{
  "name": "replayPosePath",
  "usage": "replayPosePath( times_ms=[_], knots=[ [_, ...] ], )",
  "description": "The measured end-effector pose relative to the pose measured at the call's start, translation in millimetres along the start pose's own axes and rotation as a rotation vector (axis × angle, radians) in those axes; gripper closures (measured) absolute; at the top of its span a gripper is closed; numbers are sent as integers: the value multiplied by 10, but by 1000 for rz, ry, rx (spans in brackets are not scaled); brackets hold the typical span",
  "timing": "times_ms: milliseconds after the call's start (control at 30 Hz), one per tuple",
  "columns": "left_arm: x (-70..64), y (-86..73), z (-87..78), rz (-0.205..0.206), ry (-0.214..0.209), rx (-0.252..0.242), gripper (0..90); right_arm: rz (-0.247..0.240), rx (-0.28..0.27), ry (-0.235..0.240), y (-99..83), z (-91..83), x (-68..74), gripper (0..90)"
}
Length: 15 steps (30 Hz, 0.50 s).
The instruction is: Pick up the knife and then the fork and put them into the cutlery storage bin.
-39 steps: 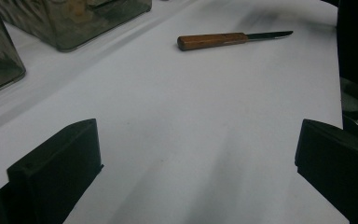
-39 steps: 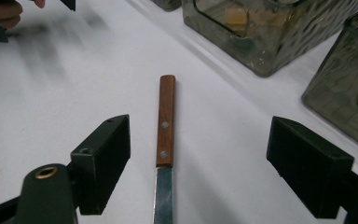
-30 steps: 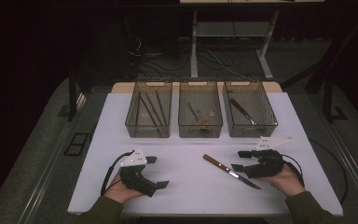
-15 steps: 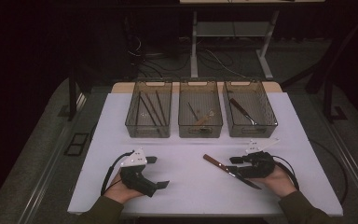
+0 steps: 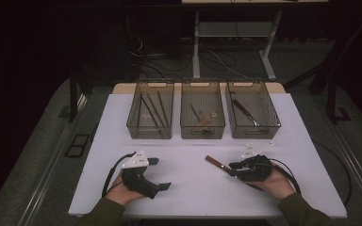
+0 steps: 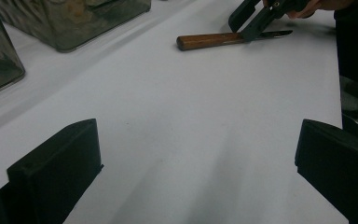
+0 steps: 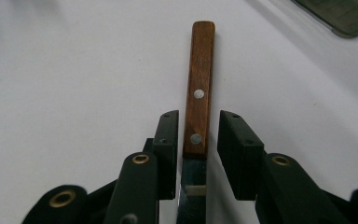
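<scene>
Right gripper (image 7: 198, 140) low, jaws narrowly astride the knife (image 7: 200, 88), not yet clamped.

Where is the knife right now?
The knife lies on the white table, right of centre in the high view, in front of the middle bin. The right gripper straddles it where handle meets blade.

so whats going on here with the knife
A person holds a gripper in each hand over a white table. The right gripper straddles a wooden-handled knife lying flat, its jaws either side of the handle near the blade, with a small gap showing on the right side. The left gripper rests open and holds nothing. Three clear bins of utensils sit at the back.
</scene>
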<state>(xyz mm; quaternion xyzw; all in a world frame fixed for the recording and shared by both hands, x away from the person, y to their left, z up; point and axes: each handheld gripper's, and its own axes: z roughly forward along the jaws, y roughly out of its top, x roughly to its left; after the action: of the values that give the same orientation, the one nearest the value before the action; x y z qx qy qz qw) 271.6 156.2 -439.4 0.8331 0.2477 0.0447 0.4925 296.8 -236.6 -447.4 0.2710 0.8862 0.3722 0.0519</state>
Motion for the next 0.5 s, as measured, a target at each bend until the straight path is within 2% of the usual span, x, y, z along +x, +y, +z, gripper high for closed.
replayPosePath(
  times_ms=[100, 200, 333, 500],
  knots=[
    [0, 1, -1, 1, 0, 0, 0, -7, 3, 8, -4, 19, 4, 709],
    [0, 0, 0, 0, 0, 0, 0, -31, 10, -11, -10, 30, 27, 740],
    [-1, -1, -1, 0, 1, 0, 0, -69, -3, -32, -36, 33, 54, 744],
    [-6, -3, 7, 0, -1, 1, 0, -81, -24, -39, -68, 35, 68, 763]
  ],
)
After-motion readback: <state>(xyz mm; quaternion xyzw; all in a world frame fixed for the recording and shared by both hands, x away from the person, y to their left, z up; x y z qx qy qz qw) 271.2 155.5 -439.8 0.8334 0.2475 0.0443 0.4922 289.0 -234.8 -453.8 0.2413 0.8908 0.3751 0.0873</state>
